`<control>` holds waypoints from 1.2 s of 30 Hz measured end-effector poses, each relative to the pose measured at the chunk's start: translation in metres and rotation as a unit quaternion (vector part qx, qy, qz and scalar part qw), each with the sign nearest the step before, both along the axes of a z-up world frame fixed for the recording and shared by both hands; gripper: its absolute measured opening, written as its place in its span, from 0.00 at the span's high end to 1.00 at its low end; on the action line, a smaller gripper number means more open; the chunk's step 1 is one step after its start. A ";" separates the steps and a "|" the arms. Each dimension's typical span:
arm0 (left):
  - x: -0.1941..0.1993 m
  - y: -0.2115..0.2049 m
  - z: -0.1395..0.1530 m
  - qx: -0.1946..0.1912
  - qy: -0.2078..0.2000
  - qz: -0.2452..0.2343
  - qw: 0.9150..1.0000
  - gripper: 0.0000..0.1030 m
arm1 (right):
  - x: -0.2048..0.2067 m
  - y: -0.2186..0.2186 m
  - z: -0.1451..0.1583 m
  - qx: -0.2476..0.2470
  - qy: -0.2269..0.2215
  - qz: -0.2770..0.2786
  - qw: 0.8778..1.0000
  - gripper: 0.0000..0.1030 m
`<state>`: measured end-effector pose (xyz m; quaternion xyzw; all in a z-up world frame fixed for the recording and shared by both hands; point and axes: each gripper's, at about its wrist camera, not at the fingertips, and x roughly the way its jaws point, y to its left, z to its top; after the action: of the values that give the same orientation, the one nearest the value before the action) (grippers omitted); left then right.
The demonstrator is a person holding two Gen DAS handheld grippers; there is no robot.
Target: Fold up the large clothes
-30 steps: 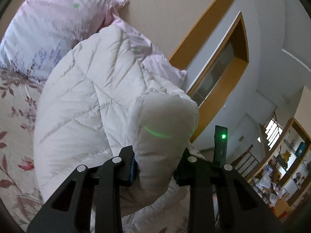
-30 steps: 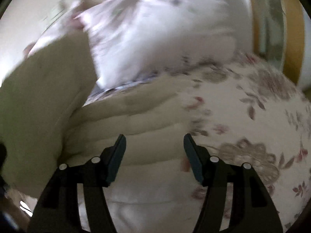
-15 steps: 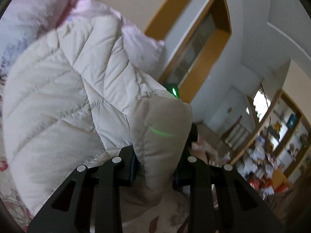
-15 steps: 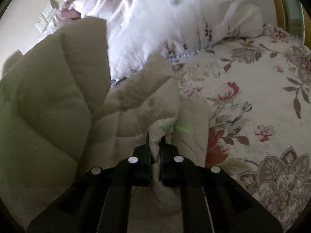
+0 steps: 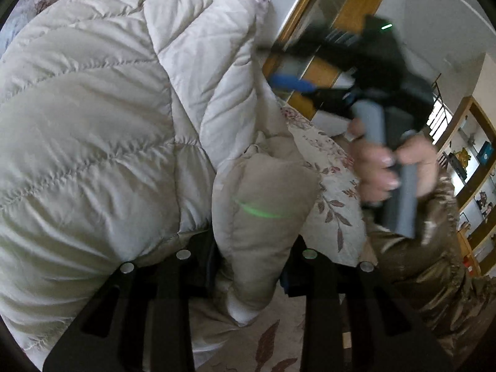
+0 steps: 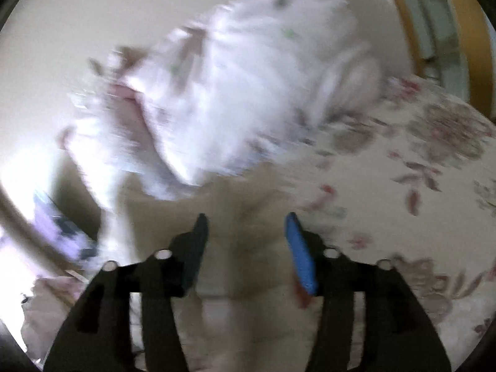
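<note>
Clamping a puffy fold of the cream padded coat [image 5: 93, 142], the left tool [image 5: 248, 266] lifts it over the flowered bed [image 5: 334, 186]. The right tool [image 6: 245, 248], jaws opening, has only blurred coat fabric behind them.

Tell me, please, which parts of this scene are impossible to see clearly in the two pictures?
- Left wrist view: most of the bed is hidden by the puffy jacket.
- Left wrist view: the left tongs' pads are buried behind the sleeve they clamp.
- Left wrist view: the right tongs are smeared by motion.
- Right wrist view: the pillow and the jacket are blurred; its far left is washed out by glare.
</note>
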<state>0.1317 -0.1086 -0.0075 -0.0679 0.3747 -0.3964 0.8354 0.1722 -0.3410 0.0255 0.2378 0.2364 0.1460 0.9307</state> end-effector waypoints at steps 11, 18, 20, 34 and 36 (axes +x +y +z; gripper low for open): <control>0.008 -0.008 0.002 0.025 -0.003 0.006 1.000 0.69 | 0.011 0.048 0.005 -0.011 0.017 0.096 0.995 0.34; 0.000 -0.024 0.006 0.053 -0.033 0.006 0.998 0.68 | 0.011 0.062 -0.006 -0.037 0.025 0.087 0.995 0.83; -0.004 -0.024 0.011 0.054 -0.039 0.002 0.998 0.64 | 0.014 0.059 -0.007 -0.038 0.015 0.076 0.996 0.87; 0.033 0.084 0.086 -0.009 -0.066 0.132 0.989 0.36 | 0.043 0.029 -0.031 0.010 0.024 0.033 0.999 0.88; 0.045 0.092 0.084 -0.008 -0.057 0.154 0.986 0.36 | 0.044 0.026 -0.031 0.012 0.024 0.030 0.999 0.88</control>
<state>0.1763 -0.0167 0.0769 -0.1088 0.3080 -0.2698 0.9058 0.2160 -0.3146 -0.0056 0.2452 0.2636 0.1707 0.9172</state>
